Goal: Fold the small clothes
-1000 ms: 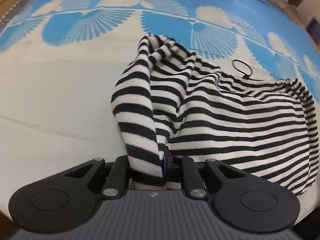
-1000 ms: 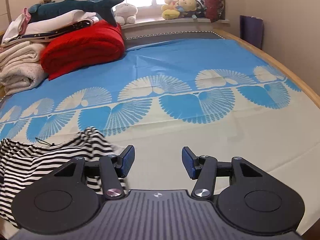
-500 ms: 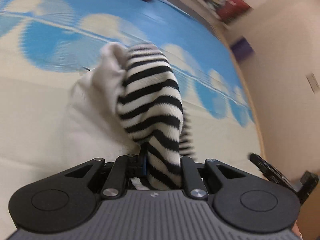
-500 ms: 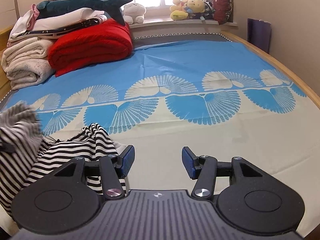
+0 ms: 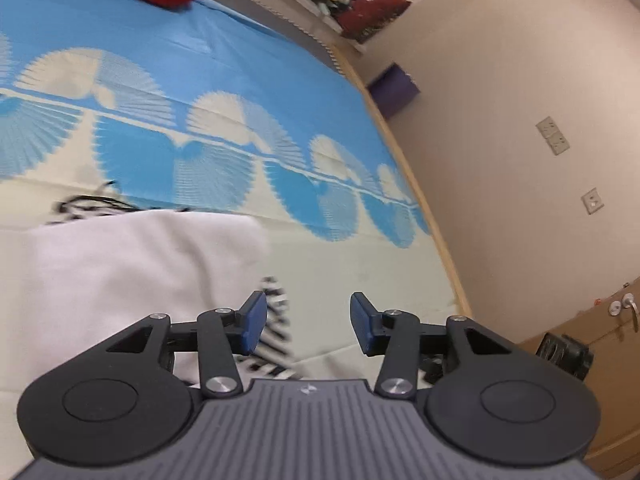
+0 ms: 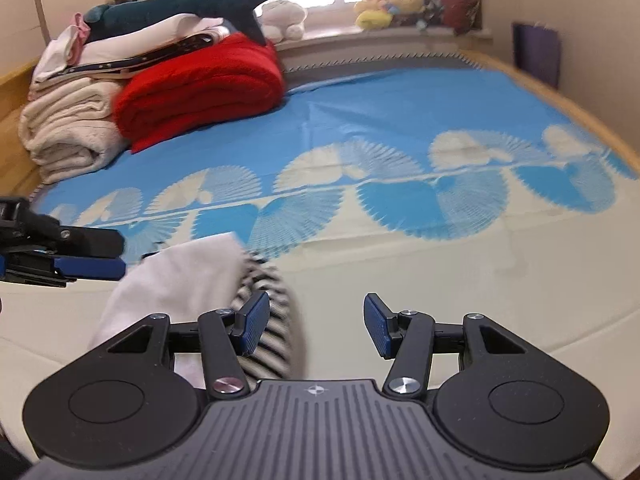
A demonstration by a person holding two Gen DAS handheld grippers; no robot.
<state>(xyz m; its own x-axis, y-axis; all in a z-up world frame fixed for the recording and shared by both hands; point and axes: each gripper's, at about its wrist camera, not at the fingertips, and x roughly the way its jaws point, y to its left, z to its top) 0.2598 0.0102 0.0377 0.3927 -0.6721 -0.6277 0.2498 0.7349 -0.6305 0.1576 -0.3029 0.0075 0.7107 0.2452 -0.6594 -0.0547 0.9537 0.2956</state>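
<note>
Your left gripper (image 5: pixel 306 322): released, empty. Your right gripper (image 6: pixel 316 322): released, empty. Striped garment (image 6: pixel 188 276): heaped on bedsheet (image 6: pixel 400 120).

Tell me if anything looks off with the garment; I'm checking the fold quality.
The striped garment lies folded over with its plain white inside facing up, stripes peeking out along one edge, lopsided rather than squared. Both the left claw and right claw are open, holding nothing.
</note>
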